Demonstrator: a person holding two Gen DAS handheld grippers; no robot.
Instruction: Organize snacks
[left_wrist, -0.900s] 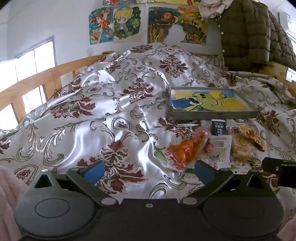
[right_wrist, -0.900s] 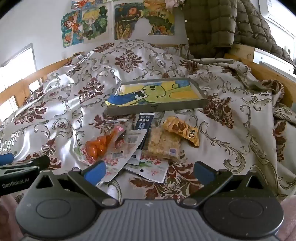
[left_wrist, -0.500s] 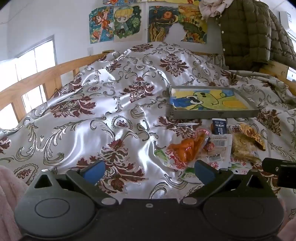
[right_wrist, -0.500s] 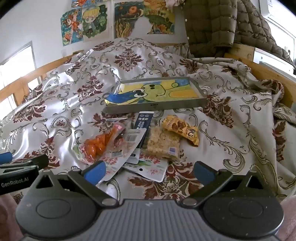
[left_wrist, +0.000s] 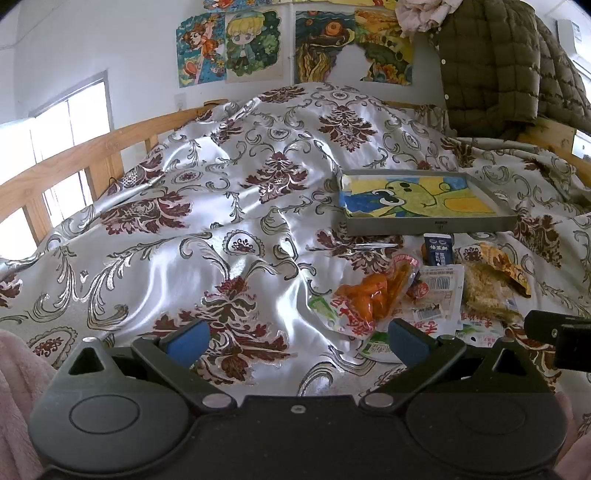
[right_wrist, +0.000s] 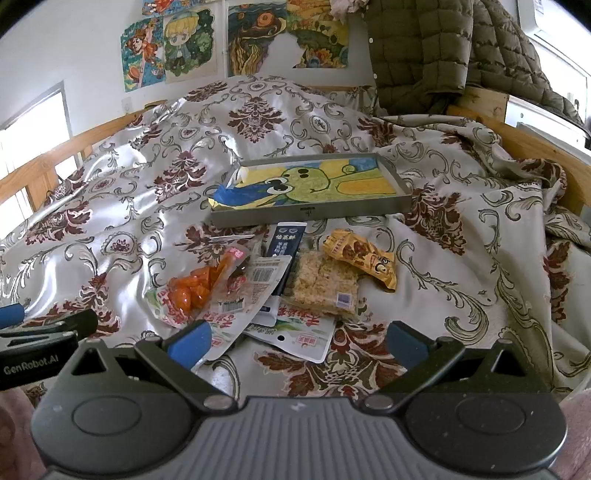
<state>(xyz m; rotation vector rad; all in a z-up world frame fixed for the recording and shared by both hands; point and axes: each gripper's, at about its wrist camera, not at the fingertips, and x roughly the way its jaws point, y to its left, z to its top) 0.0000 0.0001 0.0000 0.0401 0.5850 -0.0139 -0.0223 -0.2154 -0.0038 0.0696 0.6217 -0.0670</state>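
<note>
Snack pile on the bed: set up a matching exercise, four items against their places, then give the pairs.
Items:
1. grey tray
2. yellow snack packet
3. orange snack bag
4. dark blue packet

Places:
A. left end of the pile
B. right end of the pile
C. beyond the pile, holding no snacks
D. middle of the pile, its far end just short of the tray's front wall

Pairs: 1-C, 2-B, 3-A, 4-D
</note>
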